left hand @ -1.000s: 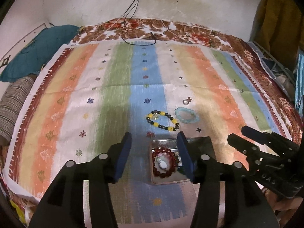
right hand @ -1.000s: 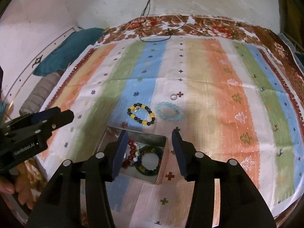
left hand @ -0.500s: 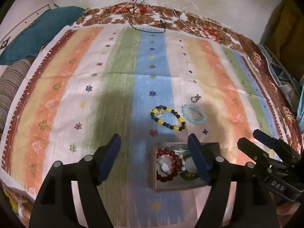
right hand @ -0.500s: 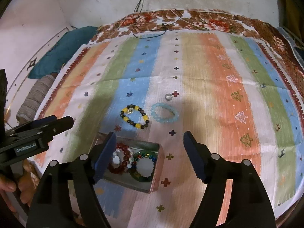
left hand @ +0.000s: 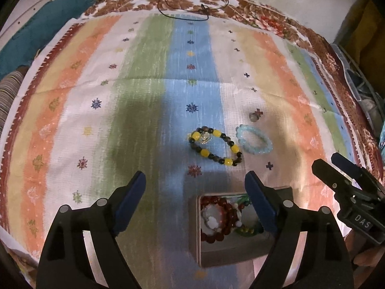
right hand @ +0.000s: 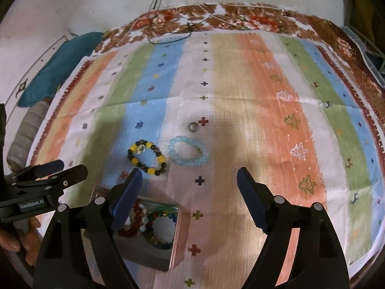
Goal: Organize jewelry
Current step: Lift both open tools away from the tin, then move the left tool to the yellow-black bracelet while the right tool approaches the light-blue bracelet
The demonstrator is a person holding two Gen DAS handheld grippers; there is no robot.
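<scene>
A yellow-and-dark bead bracelet [left hand: 214, 146] [right hand: 147, 153], a pale blue bead bracelet [left hand: 253, 142] [right hand: 188, 154] and a small silver ring [left hand: 253, 116] [right hand: 193, 126] lie on the striped cloth. A small metal box [left hand: 198, 228] [right hand: 176, 238] in front of them holds a red bead bracelet [left hand: 216, 219] [right hand: 134, 221] and a green multicolour one [right hand: 160, 226]. My left gripper [left hand: 196, 187] is open and empty above the box's near side. My right gripper [right hand: 190, 183] is open and empty, just behind the box, short of the blue bracelet.
The striped cloth [left hand: 149, 91] covers a floral bedspread [right hand: 240, 16]. A teal pillow [left hand: 36, 31] and a striped cushion [left hand: 7, 91] lie at the left edge. A black cable [left hand: 187, 12] runs along the far side. Clutter sits at the right edge.
Both grippers have opened wide and drawn back and up from the box, so the box sits lower in both views. The jewelry has not moved.
</scene>
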